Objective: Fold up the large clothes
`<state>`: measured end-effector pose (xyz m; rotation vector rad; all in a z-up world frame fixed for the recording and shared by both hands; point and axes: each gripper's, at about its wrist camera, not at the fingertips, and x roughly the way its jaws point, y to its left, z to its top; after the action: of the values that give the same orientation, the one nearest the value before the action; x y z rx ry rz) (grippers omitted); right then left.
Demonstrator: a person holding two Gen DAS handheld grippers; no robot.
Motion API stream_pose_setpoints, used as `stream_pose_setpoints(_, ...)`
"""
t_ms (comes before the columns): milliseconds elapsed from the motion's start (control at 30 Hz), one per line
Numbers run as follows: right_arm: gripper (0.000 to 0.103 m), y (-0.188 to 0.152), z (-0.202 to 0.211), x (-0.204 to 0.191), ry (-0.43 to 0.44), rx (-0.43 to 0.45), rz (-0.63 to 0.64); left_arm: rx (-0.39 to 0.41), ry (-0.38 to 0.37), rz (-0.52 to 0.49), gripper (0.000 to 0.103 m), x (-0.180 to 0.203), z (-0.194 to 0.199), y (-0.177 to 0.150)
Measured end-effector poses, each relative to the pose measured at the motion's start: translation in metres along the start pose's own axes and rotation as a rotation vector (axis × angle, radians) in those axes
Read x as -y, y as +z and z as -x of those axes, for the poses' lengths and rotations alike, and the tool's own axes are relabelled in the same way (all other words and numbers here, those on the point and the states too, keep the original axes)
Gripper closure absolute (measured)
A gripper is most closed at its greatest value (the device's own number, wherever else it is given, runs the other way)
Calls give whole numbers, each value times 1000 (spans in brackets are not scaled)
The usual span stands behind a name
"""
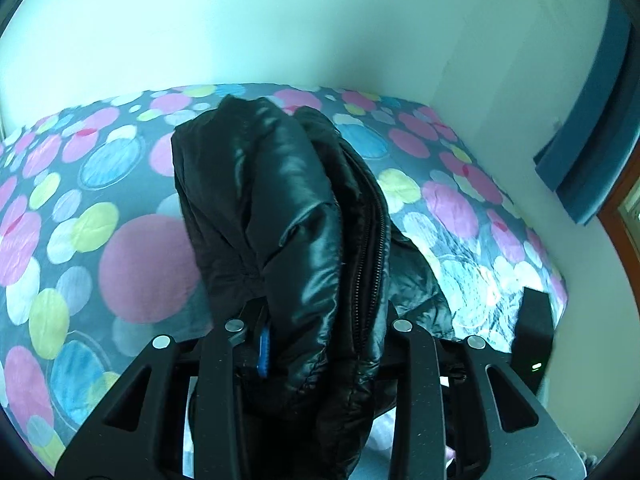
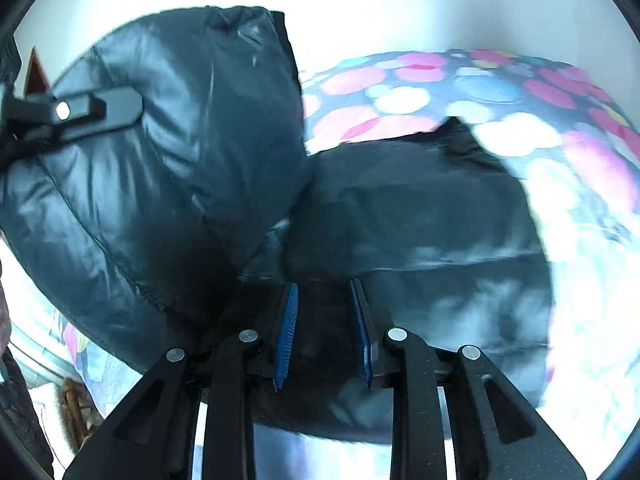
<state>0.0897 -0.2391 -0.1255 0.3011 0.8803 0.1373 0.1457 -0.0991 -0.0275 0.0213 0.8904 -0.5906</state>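
A shiny black puffer jacket (image 1: 288, 208) is bunched between the fingers of my left gripper (image 1: 320, 332), which is shut on it and holds it above the bed; its zipper (image 1: 370, 240) runs down the right side of the bundle. In the right wrist view the jacket (image 2: 168, 160) fills the left and middle, one part lifted, another part (image 2: 420, 216) lying on the bed. My right gripper (image 2: 324, 292) is open, its blue pads (image 2: 286, 332) apart just above the lying part. The left gripper (image 2: 72, 114) shows at the upper left of that view, on the lifted part.
The bed has a grey sheet with pink, blue and yellow circles (image 1: 100, 220). A white wall (image 1: 280, 20) stands behind it. A blue curtain (image 1: 592, 128) and a wooden frame are at the right. A black device with a green light (image 1: 534, 344) is at the bed's right edge.
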Motion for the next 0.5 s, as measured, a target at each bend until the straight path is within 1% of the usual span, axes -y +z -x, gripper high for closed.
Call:
stream_pose_setpoints(167, 75, -4, 28, 42, -79, 30, -69, -27, 39, -74, 69, 45, -29, -1)
stream_pose_setpoints(300, 75, -8, 38, 76, -135, 30, -114, -53, 82, -122, 68, 80, -55, -9)
stream_pose_setpoints(367, 75, -10, 40, 86, -158, 30, -128, -57, 112, -149, 68, 95, -64, -14)
stream_pose_setpoints(400, 75, -12, 42, 93, -169, 30, -137, -56, 139, -172, 68, 106, -70, -18)
stream_pose_setpoints(500, 75, -17, 49, 111, -194, 31, -163, -50, 198, -229, 65, 127, -80, -28)
